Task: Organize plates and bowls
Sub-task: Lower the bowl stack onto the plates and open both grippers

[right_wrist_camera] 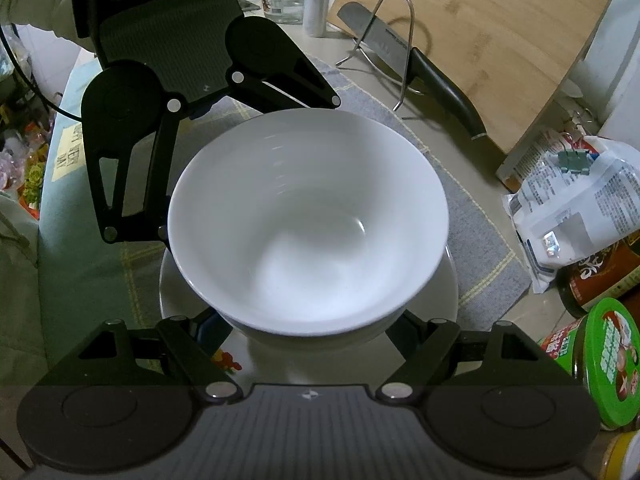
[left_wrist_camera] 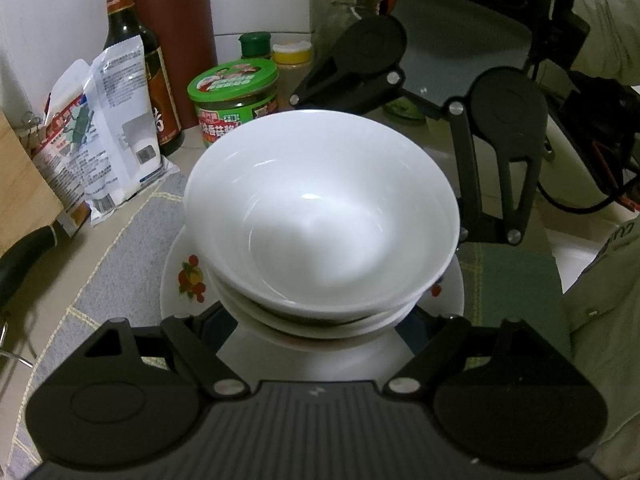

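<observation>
White bowls sit between both jaws; left gripper clamps them, right gripper hold unclear.

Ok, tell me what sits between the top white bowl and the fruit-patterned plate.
A second white bowl, nested under the top bowl and standing on the plate; the left wrist view shows it best.

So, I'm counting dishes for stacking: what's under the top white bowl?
Under the top white bowl a second white bowl's rim shows, nested, on a fruit-patterned plate. Anything further beneath is covered.
</observation>
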